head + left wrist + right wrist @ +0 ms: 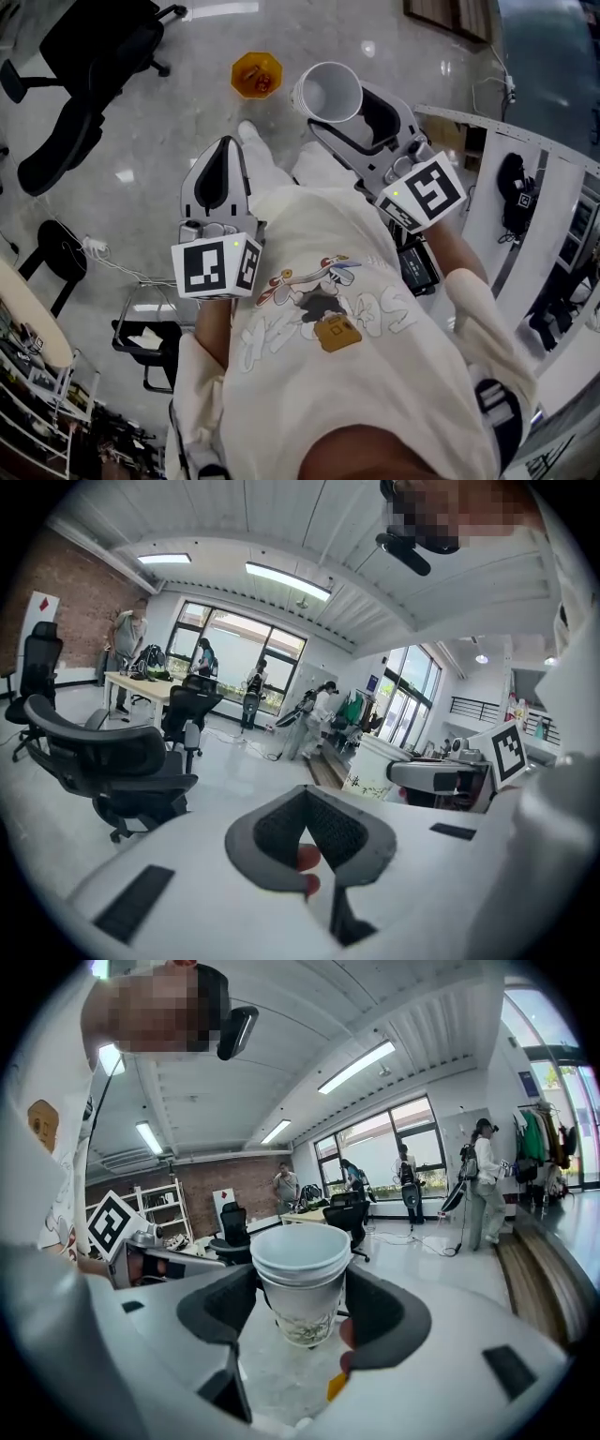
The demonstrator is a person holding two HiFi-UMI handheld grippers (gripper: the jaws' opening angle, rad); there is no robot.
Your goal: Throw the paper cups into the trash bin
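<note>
Where the cups (328, 91) sit: nested, grasped by right gripper (301, 1309), 1 o'clock.
Left gripper (309, 834): jaws clenched together, empty.
Bin (256, 75): orange, on floor, 12 o'clock.

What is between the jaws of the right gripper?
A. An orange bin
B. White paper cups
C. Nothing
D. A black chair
B: in the right gripper view, the right gripper is closed on the nested white paper cups from both sides.
</note>
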